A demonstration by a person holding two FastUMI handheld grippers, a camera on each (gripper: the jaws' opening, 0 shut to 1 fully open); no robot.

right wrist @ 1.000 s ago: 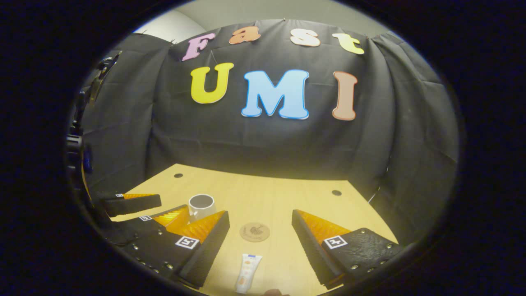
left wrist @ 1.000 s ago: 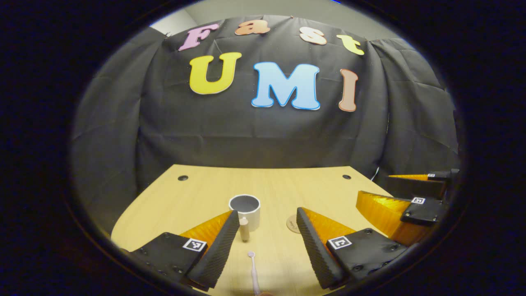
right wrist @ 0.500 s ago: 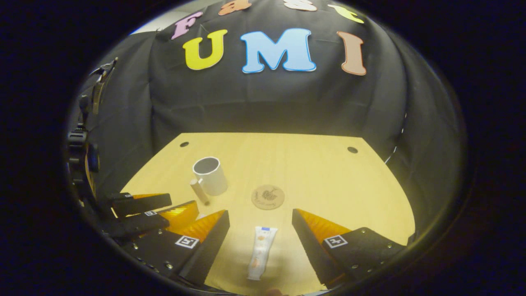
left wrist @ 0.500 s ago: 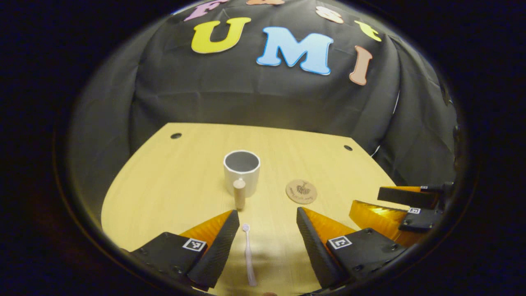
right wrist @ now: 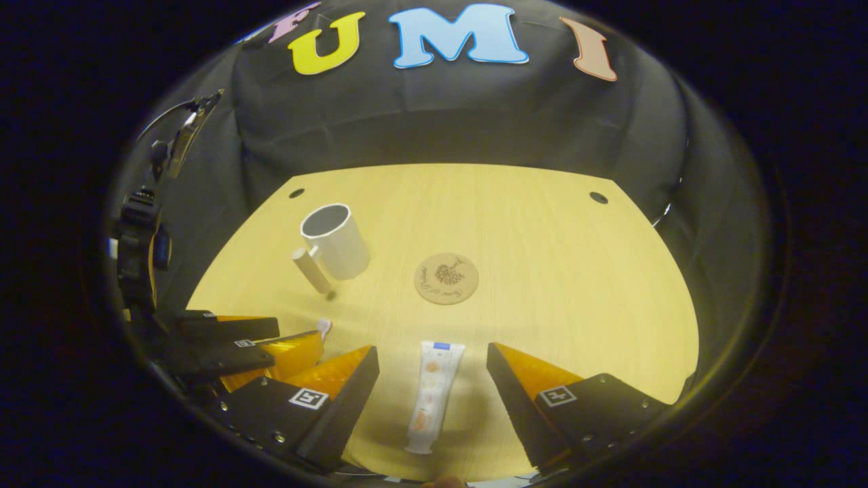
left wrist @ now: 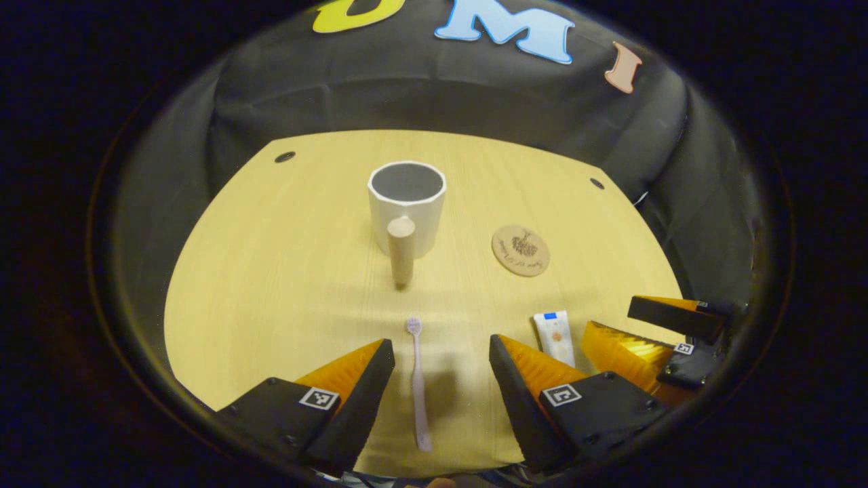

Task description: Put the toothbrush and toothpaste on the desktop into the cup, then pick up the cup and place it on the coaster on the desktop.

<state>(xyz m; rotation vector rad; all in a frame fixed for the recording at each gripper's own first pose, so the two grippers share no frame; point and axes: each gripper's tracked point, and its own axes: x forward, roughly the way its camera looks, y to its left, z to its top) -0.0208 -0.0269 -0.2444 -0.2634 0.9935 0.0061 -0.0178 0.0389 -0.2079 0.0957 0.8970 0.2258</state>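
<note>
Both cameras have tilted down since earlier. Between the spread jaws of the left gripper [left wrist: 441,352] lies the toothbrush [left wrist: 418,383]; between those of the right gripper [right wrist: 432,359], the toothpaste [right wrist: 428,396]. The cup [left wrist: 407,207] stands ahead. A thin toothbrush lying flat may slip the pinch.

Left gripper view looked down-forward over desktop [left wrist: 271,271] from near edge, cup [left wrist: 407,203] at 12 o'clock. Right gripper view faced same way, cup [right wrist: 336,240] at 10 o'clock. Both shared cup, coaster [right wrist: 446,278].
</note>
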